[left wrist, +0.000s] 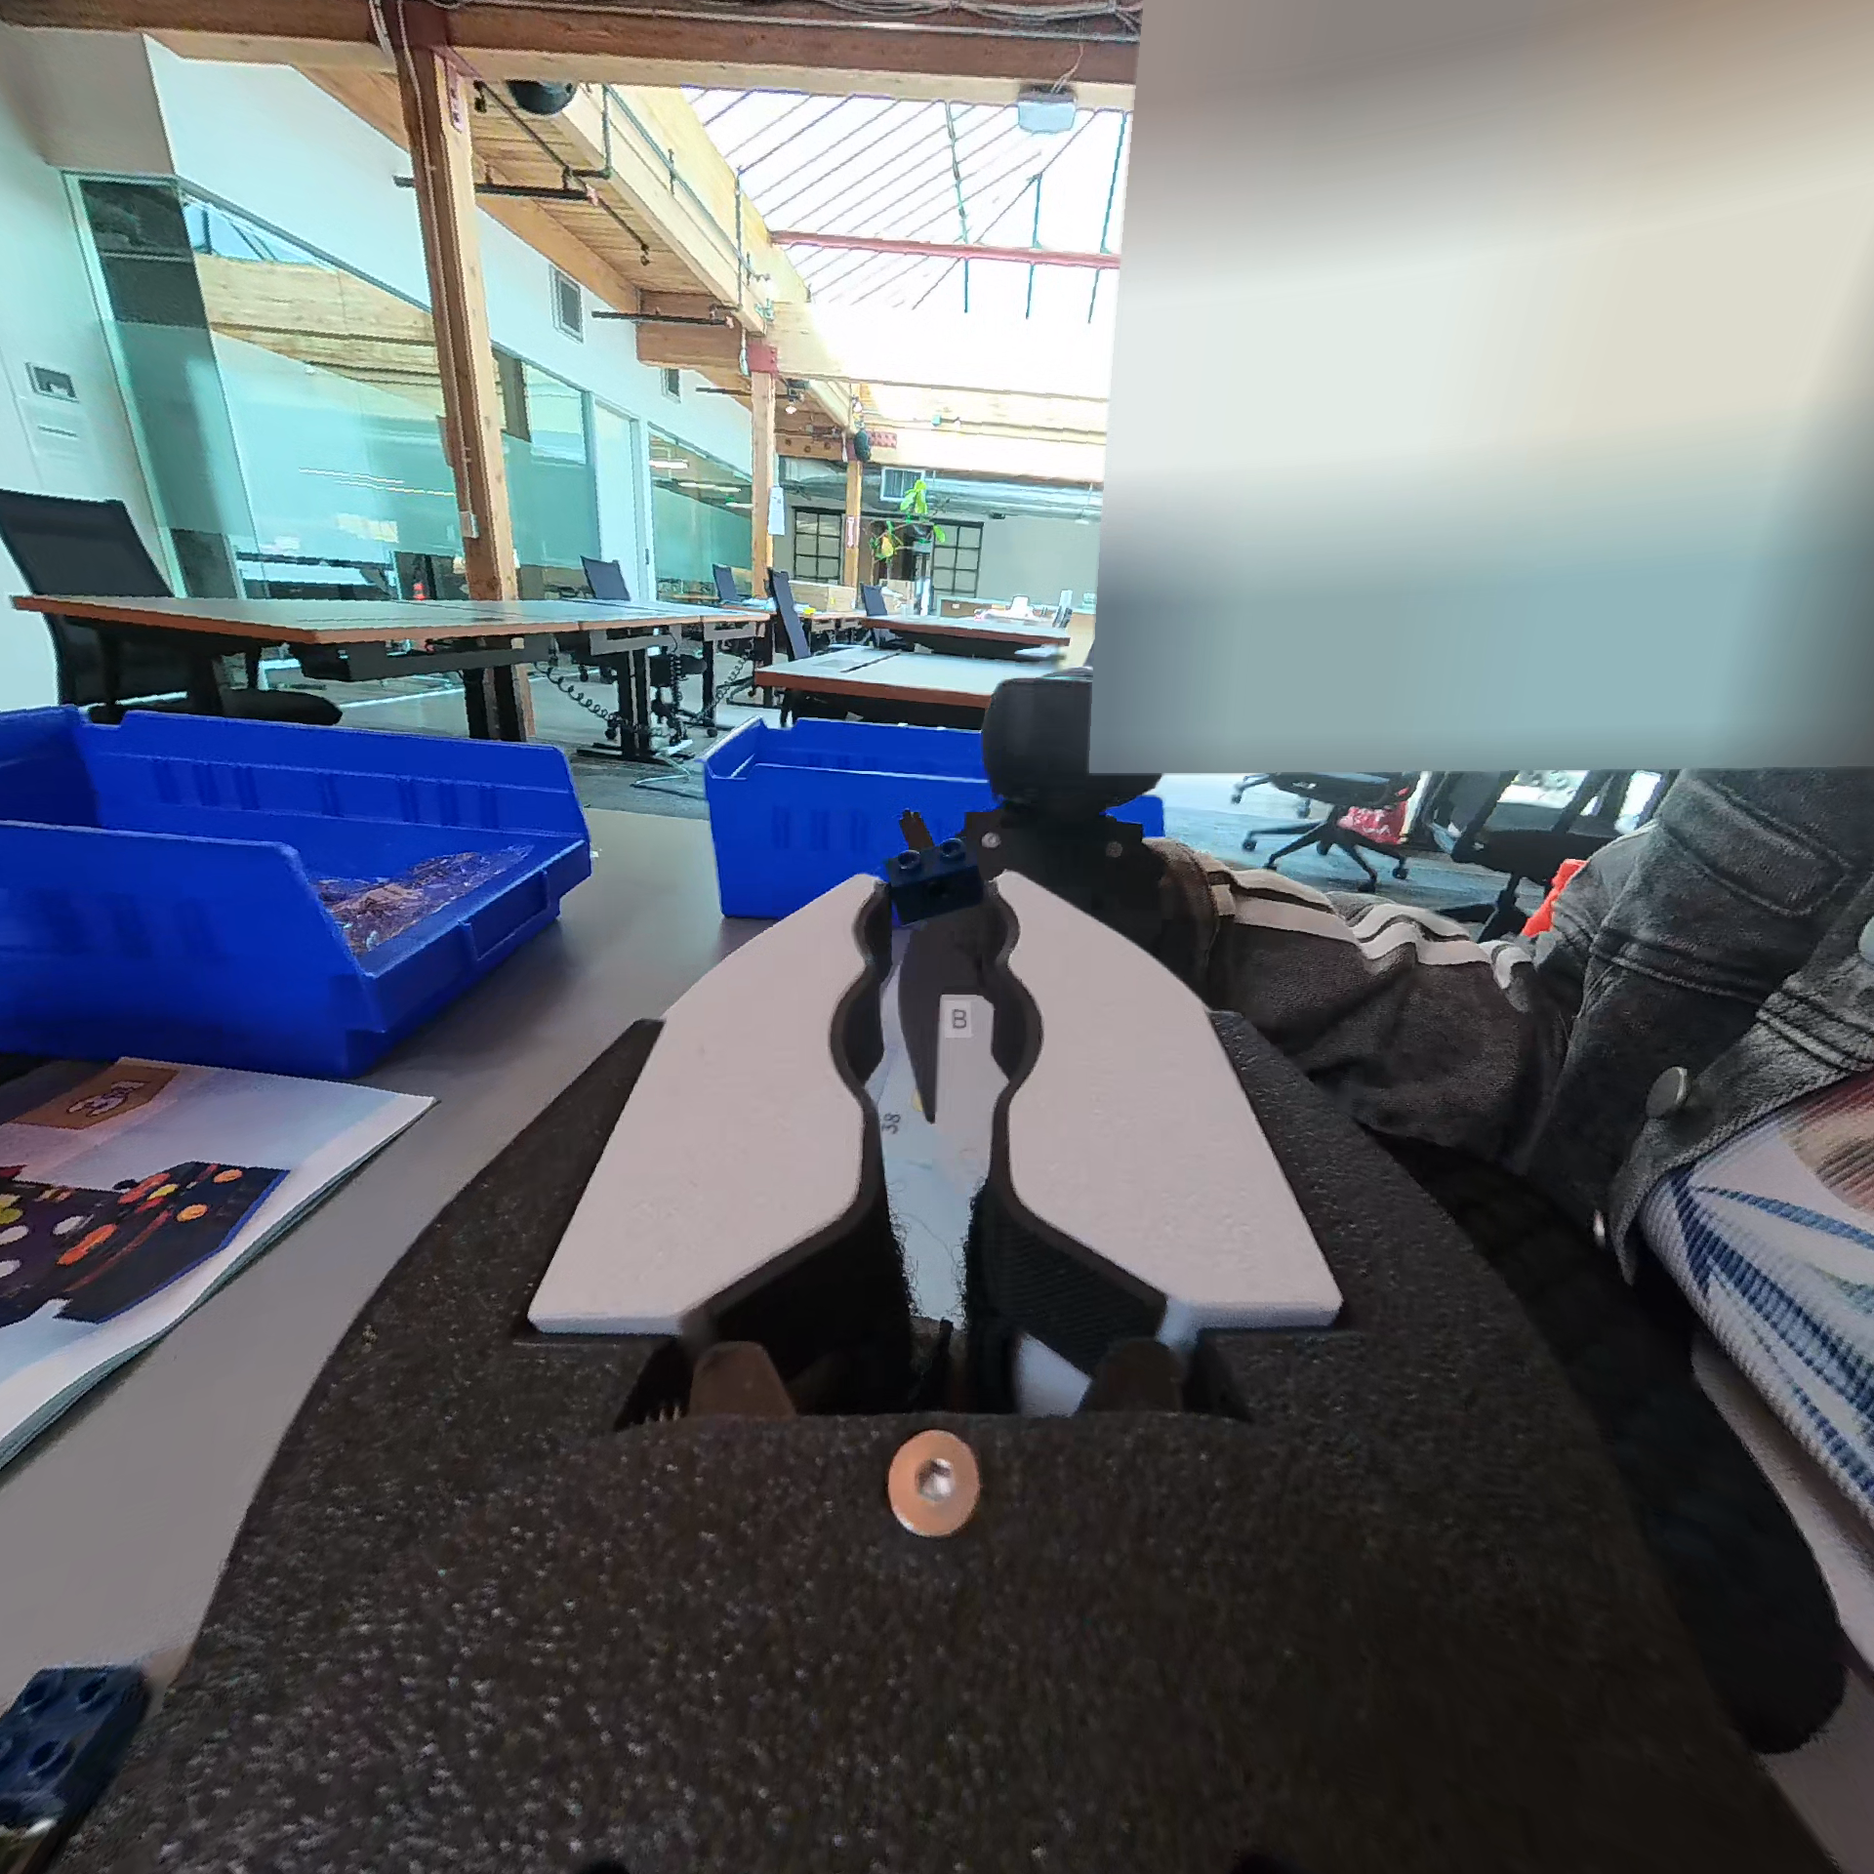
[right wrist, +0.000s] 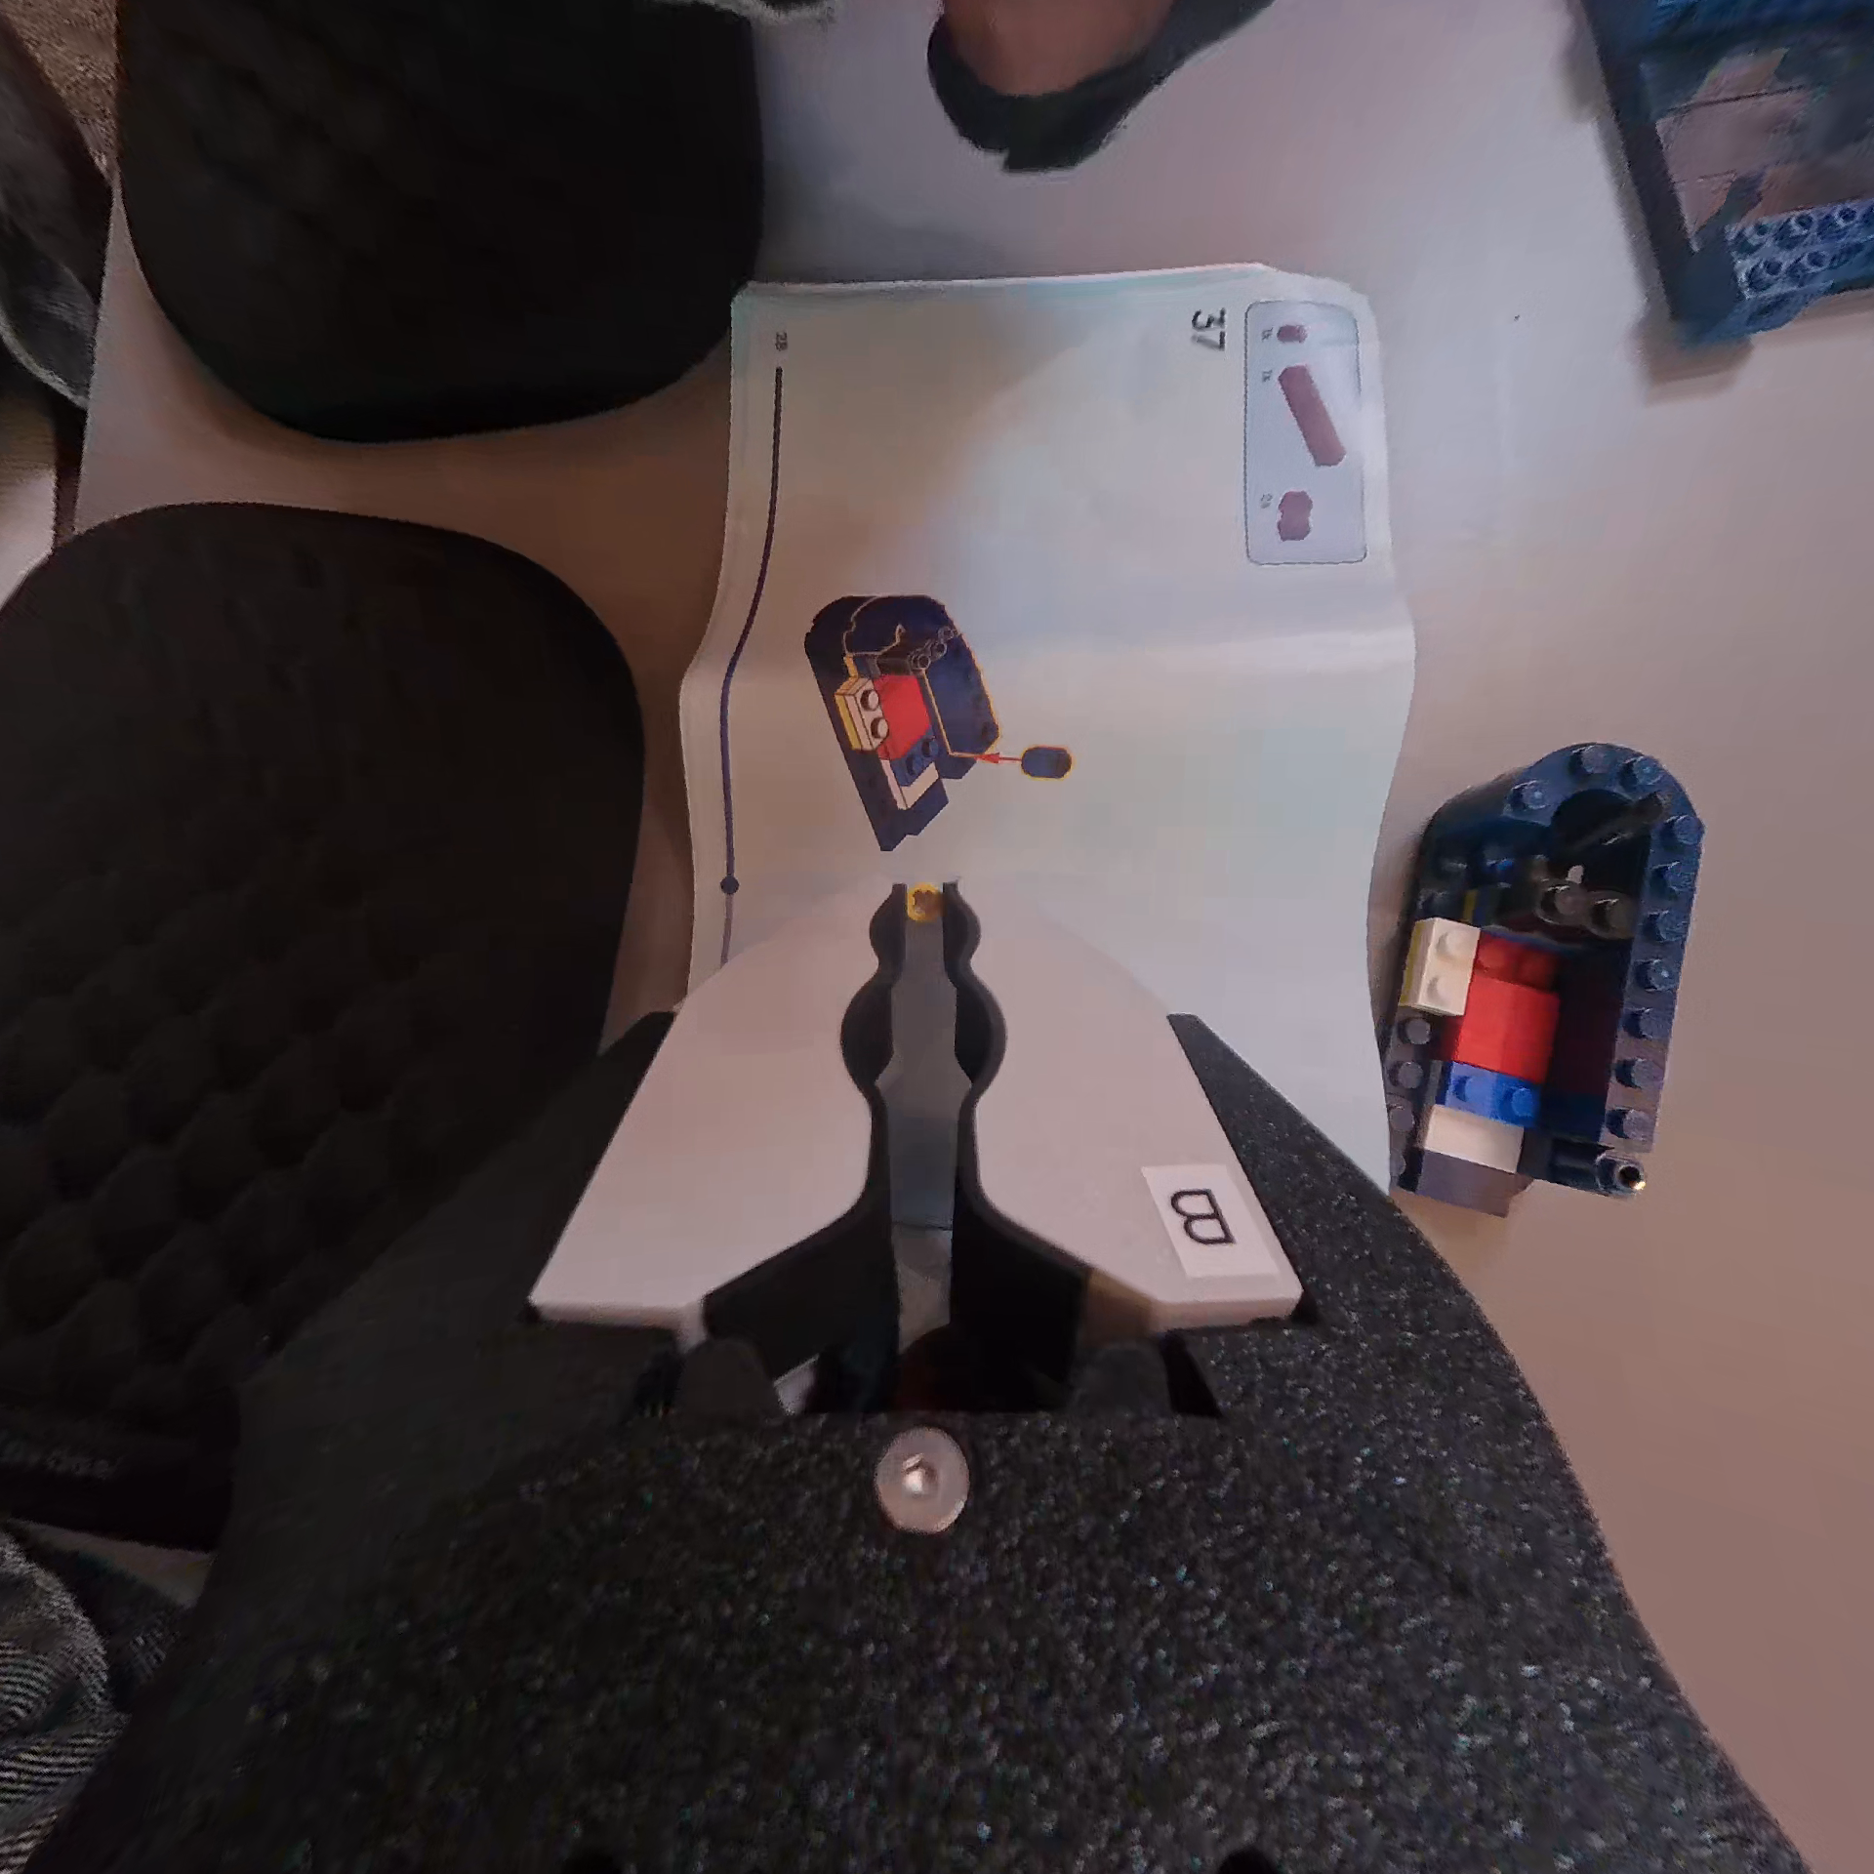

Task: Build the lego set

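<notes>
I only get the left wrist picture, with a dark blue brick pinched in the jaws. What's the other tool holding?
Observer: The right gripper pinches a tiny yellow ring.
Operator: What's under it?
Observer: An open instruction booklet on the table.
Operator: Anything built yet?
Observer: Right of the booklet lies a half-built dark blue model, with red, white and blue bricks inside.

Printed booklet page (right wrist: 1065,608), claw label (right wrist: 1207,1222)
</notes>
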`<state>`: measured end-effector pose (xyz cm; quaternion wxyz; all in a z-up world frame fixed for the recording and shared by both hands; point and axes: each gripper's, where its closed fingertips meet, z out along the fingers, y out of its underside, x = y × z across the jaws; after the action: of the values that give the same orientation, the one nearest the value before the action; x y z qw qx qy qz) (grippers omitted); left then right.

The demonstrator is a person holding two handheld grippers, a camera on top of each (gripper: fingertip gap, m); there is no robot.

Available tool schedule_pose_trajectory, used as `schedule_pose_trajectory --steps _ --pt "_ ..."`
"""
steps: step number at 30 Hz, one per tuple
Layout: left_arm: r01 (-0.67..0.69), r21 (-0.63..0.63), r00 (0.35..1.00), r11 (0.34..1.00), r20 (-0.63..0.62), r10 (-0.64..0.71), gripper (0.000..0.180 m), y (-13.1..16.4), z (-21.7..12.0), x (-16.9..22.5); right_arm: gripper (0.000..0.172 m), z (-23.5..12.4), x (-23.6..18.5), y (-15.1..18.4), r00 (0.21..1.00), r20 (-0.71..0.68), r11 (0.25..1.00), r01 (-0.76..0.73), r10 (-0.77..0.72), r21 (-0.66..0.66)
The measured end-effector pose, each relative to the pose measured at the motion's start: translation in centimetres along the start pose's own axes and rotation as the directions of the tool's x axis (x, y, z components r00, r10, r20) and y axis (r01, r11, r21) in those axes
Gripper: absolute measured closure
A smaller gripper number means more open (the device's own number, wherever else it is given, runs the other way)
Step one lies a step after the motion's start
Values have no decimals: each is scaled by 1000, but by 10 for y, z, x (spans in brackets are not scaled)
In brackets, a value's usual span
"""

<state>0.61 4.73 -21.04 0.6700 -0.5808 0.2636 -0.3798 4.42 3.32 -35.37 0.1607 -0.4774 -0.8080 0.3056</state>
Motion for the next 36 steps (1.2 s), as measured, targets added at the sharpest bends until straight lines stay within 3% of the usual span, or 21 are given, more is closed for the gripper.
schedule_pose_trajectory --steps 2,4,7,9,11,17,24,36 --pt "78 67 995 995 -66 -74 164 -9 -1 7 165 -9 1 -13 1000 -12 996 13 -12 90" --pt "284 158 941 946 -234 -243 164 -27 -6 19 165 -33 1 -45 998 -39 952 57 -47 301" --pt "552 184 788 814 -435 -436 164 -42 -13 26 166 -101 -9 -106 990 -84 708 140 -114 692" --pt "618 148 720 772 -501 -480 164 -43 -14 32 166 -140 -14 -129 980 -137 558 193 -141 807" --pt "637 87 682 766 -527 -508 164 -38 -11 39 166 -155 -20 -143 965 -186 507 257 -187 823" --pt "538 -1 701 843 -555 -448 164 -30 -7 61 166 -143 -29 -149 940 -183 498 310 -288 810" --pt "327 62 839 943 -479 -259 164 -29 -6 65 166 -133 -34 -145 942 -169 518 303 -291 800" --pt "332 56 839 942 -474 -267 164 -26 -5 65 166 -124 -34 -142 941 -167 543 309 -296 781"
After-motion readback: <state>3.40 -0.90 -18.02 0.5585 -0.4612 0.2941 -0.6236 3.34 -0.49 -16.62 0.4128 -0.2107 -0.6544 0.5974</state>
